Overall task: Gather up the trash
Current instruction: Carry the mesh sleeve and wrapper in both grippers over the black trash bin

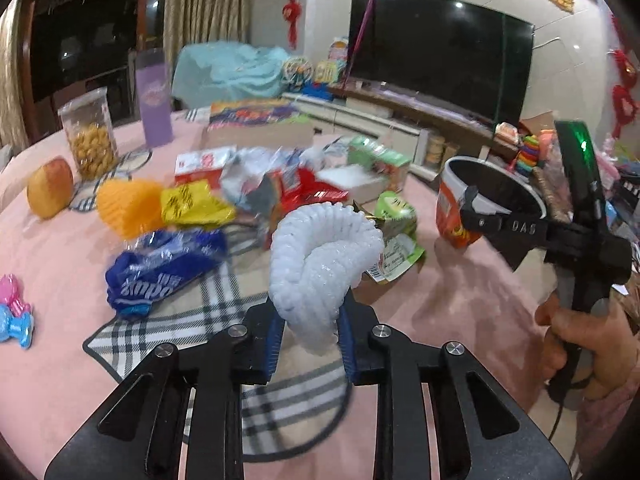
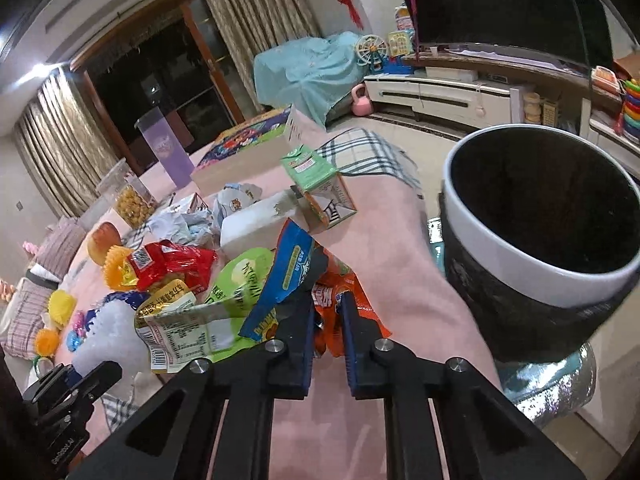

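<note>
- Pink cloth (image 1: 60,280) covers the round table, a plaid mat (image 1: 224,312) showing in the lower middle of the left wrist view, and a dark television (image 1: 440,68) fills the upper right
- Left gripper (image 1: 308,332), bottom centre of its own view, is clamped on a white foam net sleeve (image 1: 320,256) that curls upward between its blue pads
- Behind the sleeve, a heap of wrappers crowds the middle of the frame: a blue bag (image 1: 160,272) at left, an orange foam net (image 1: 128,204) and a yellow packet (image 1: 192,204) above it, a green packet (image 1: 394,236) to the right
- Right gripper (image 2: 326,332), bottom centre of its view, has its jaws pinched together on an orange wrapper (image 2: 340,300), with a blue-and-green packet (image 2: 288,276) lying against the left finger
- White-rimmed bin (image 2: 540,232) with a dark inside looms at the right of that frame, open side up, just beside the table edge
- An apple (image 1: 50,188) and a jar of snacks (image 1: 90,140) sit at the far left, well apart from the pile
</note>
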The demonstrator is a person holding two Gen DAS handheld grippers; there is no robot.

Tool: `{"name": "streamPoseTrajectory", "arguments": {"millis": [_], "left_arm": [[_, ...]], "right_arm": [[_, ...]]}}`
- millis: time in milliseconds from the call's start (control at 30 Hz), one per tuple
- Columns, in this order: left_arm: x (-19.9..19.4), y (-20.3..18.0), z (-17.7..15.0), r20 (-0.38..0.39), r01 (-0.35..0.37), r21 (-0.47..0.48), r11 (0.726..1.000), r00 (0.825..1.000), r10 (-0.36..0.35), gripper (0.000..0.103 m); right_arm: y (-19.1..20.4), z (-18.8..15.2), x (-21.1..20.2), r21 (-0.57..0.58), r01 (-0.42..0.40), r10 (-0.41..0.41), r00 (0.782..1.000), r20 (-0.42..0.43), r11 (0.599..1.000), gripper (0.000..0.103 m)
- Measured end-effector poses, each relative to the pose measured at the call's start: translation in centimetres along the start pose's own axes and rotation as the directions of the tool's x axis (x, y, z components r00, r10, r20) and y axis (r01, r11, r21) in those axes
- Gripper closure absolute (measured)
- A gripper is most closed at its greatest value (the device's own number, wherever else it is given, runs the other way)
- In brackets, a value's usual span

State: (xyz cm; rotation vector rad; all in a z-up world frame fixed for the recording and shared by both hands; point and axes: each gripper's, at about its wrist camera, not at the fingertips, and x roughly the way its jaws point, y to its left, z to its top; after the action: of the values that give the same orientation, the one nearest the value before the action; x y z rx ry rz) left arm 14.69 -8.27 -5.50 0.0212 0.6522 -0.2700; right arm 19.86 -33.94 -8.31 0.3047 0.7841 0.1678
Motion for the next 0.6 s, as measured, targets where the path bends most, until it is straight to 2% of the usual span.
{"name": "streamPoseTrajectory", "arguments": {"millis": [233, 367, 600], "left_arm": [[-1.5, -0.4, 1.2, 0.055, -0.008, 0.0, 1.0, 0.998, 0.008, 0.08], [-1.7, -1.0, 1.7, 0.047, 0.017, 0.003, 1.0, 0.999, -0.017, 0.08], [-0.9, -5.6, 3.0, 0.033, 0.106, 0.083, 0.991, 0.994, -0.109, 0.08]], "right_arm": [[-1.0, -0.3, -1.9, 0.028, -0.002, 0.002, 1.0, 0.022, 1.0, 0.091], [-1.4, -0.3, -2.6, 0.043, -0.001, 0.0, 1.0, 0.031, 0.999, 0.091], [-2.8, 0.4, -4.9, 0.049, 0.018, -0.021, 0.997, 0.073, 0.999, 0.091]]}}
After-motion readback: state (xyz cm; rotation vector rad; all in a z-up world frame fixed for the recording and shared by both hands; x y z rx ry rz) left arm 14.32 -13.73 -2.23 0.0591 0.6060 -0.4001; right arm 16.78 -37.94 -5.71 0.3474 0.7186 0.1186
